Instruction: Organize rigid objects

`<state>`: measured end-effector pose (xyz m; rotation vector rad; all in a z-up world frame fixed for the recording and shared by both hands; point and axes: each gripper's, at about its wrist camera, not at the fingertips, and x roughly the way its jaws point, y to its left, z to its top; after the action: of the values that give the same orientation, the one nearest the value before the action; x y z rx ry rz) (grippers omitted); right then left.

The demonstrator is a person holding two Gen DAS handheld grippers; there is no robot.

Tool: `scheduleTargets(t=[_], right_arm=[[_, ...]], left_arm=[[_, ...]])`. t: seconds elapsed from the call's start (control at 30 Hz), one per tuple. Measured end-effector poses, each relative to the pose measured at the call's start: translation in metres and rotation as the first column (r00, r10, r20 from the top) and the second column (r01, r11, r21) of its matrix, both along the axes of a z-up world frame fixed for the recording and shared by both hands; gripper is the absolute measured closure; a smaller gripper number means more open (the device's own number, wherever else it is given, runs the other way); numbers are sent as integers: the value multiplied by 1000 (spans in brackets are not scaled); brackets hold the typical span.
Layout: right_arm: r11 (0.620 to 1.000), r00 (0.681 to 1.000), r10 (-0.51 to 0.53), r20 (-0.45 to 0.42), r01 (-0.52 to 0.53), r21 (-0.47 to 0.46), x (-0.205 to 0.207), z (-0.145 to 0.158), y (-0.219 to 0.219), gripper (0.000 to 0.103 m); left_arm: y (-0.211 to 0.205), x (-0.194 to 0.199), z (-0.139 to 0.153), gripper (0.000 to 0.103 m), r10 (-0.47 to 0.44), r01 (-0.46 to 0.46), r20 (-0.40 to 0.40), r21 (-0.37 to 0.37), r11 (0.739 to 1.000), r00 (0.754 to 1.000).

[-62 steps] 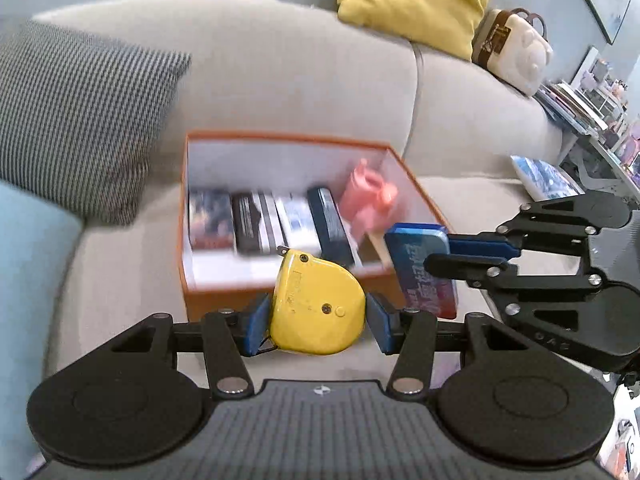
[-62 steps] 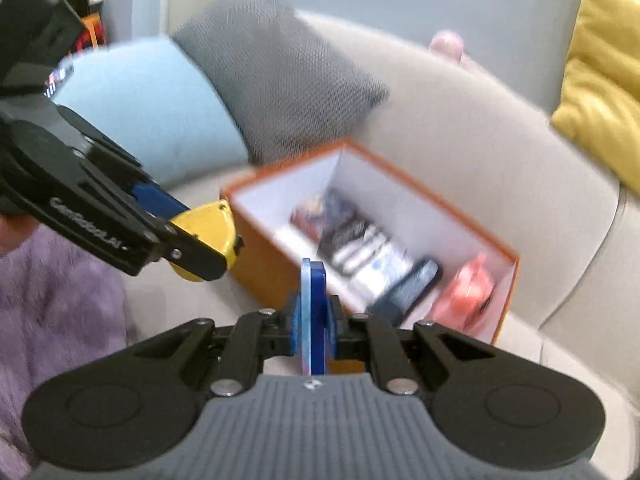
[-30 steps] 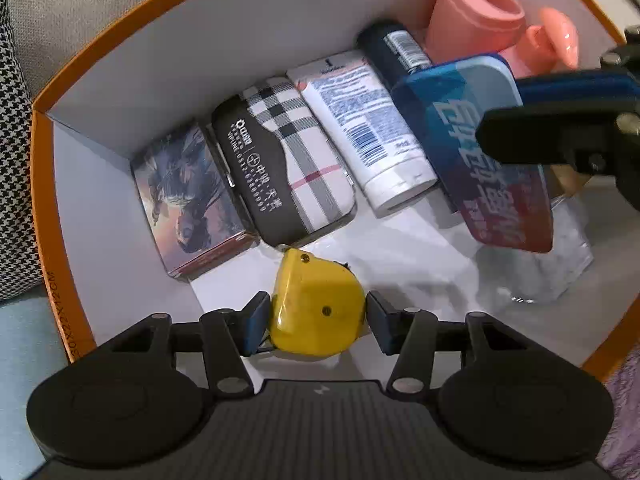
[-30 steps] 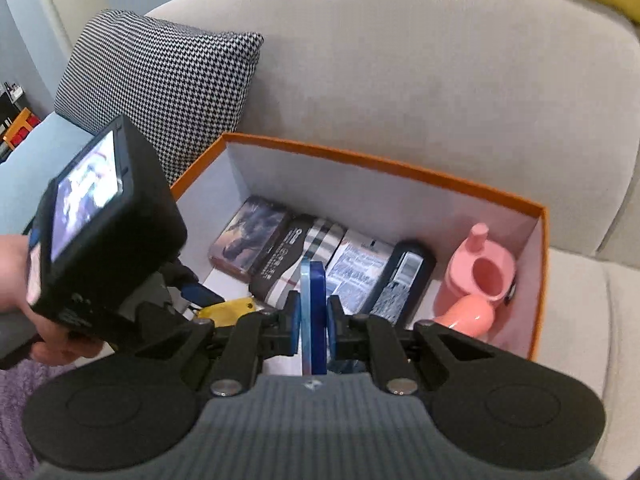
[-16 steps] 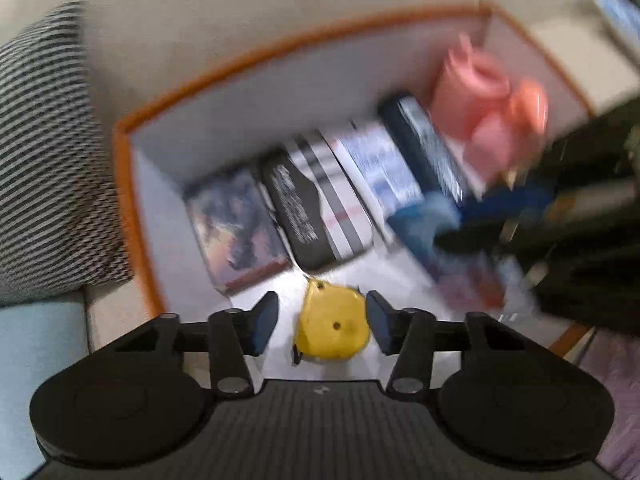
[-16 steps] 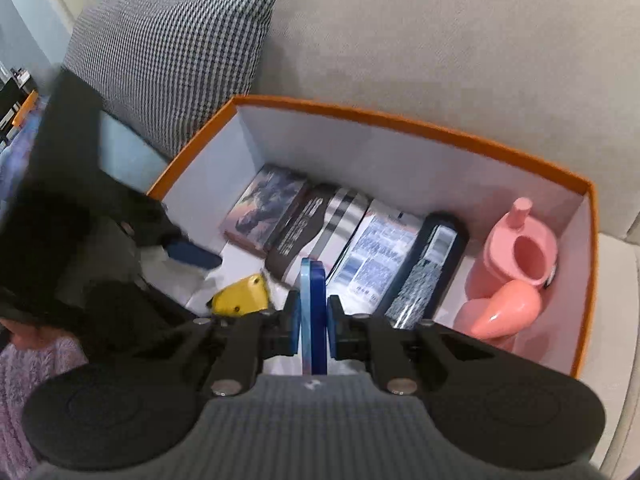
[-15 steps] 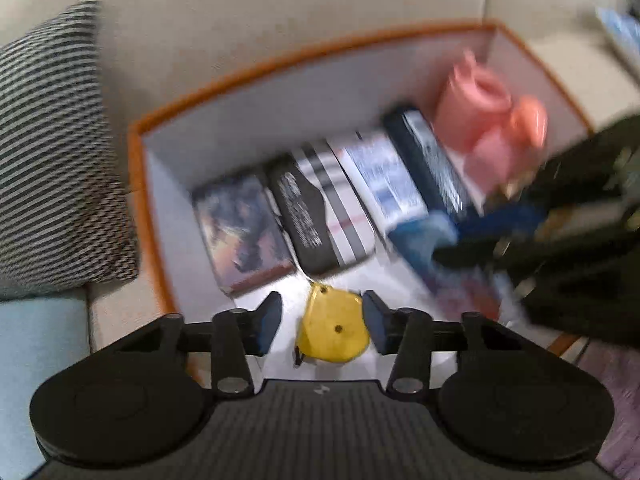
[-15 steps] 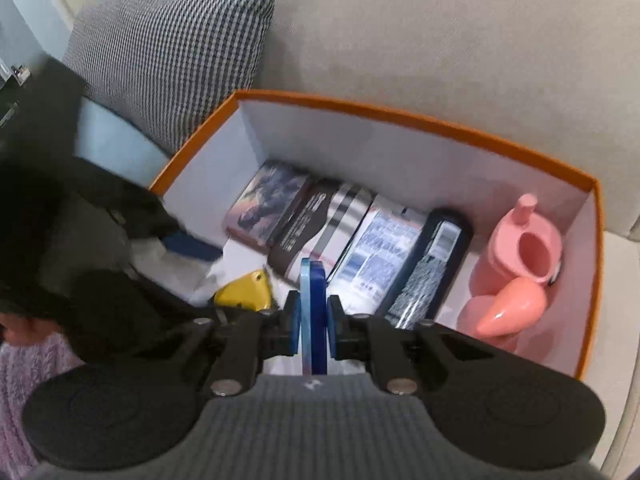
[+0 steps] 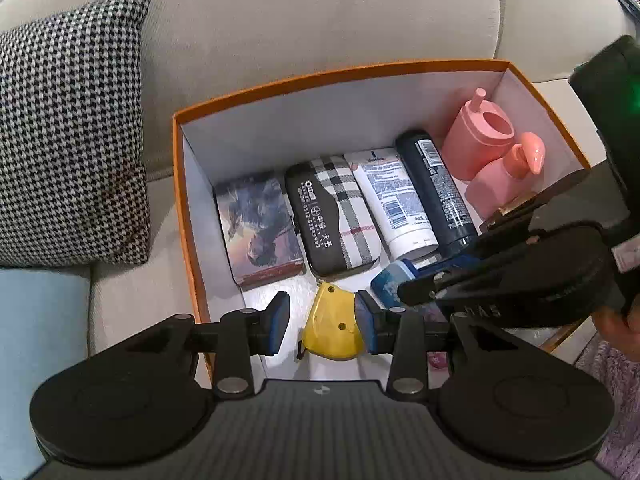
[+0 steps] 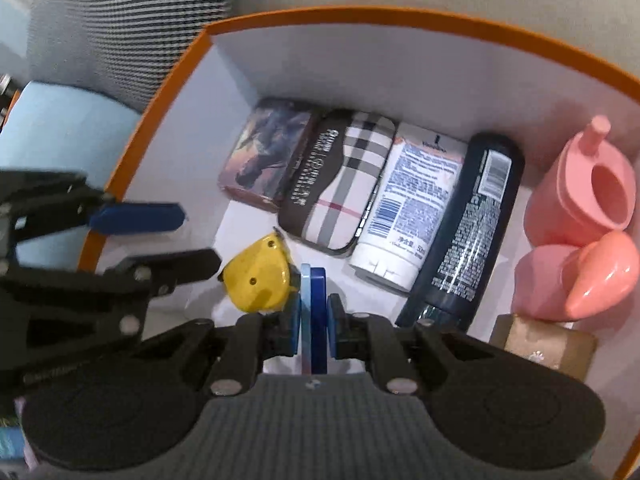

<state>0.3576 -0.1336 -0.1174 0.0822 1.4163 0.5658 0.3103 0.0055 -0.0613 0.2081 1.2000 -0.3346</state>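
An orange box [image 9: 336,74] with white walls sits on a beige sofa. A yellow tape measure [image 9: 333,329] lies on its floor near the front; it also shows in the right wrist view [image 10: 258,274]. My left gripper [image 9: 322,320] is open around it, its left pad apart from it. My right gripper [image 10: 313,322] is shut on a flat blue tin [image 10: 314,312], held on edge just right of the tape measure; the tin [image 9: 390,282] shows partly in the left wrist view.
Along the box's back lie a picture card box [image 9: 260,224], a plaid case [image 9: 336,212], a white tube [image 9: 394,204], a dark bottle [image 9: 438,192] and two pink containers [image 9: 476,140]. A houndstooth cushion [image 9: 68,120] lies to the left. A tan block [image 10: 540,344] sits at right.
My left gripper has opened and let go of the yellow tape measure on the box floor, then drawn back. My right gripper has lowered the blue tin into the box beside it.
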Motion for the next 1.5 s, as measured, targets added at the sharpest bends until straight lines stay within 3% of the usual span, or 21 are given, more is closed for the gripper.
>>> scheduleTargets(t=[0.17, 0.27, 0.47, 0.6, 0.67, 0.87, 1.1, 1.3, 1.37, 1.5], right_arm=[[999, 999, -14, -30, 13, -32, 2, -9, 2, 88], [996, 1000, -9, -8, 8, -93, 0, -9, 6, 79], [995, 1000, 0, 29, 3, -102, -5, 1, -3, 75], [996, 1000, 14, 2, -14, -89, -9, -7, -6, 91], [996, 1000, 9, -2, -9, -89, -11, -12, -5, 94], [995, 1000, 16, 14, -14, -102, -14, -7, -3, 94], [995, 992, 39, 120, -28, -97, -38, 40, -11, 90], [998, 958, 19, 288, 0, -69, -73, 96, -30, 88], [998, 935, -2, 354, 23, -56, -87, 116, -37, 80], [997, 869, -44, 493, 72, -37, -117, 150, -45, 66]], left_arm=[[0, -3, -5, 58, 4, -4, -7, -5, 1000, 1000], [-1, -5, -4, 58, 4, -4, -5, -12, 1000, 1000], [0, -11, 1, 58, 17, -17, 2, -21, 1000, 1000], [0, -13, 2, 58, 28, -28, 2, -28, 999, 1000], [0, -15, 2, 58, 35, -35, 4, -31, 999, 999], [-4, -27, 8, 58, 38, -37, 24, -51, 998, 999], [-8, -54, 37, 58, 45, -34, 112, -95, 995, 993], [-5, -86, 81, 57, 61, -24, 282, -132, 991, 957], [-6, -96, 95, 54, 65, -23, 342, -126, 992, 937], [-10, -125, 119, 32, 90, -49, 488, -97, 994, 868]])
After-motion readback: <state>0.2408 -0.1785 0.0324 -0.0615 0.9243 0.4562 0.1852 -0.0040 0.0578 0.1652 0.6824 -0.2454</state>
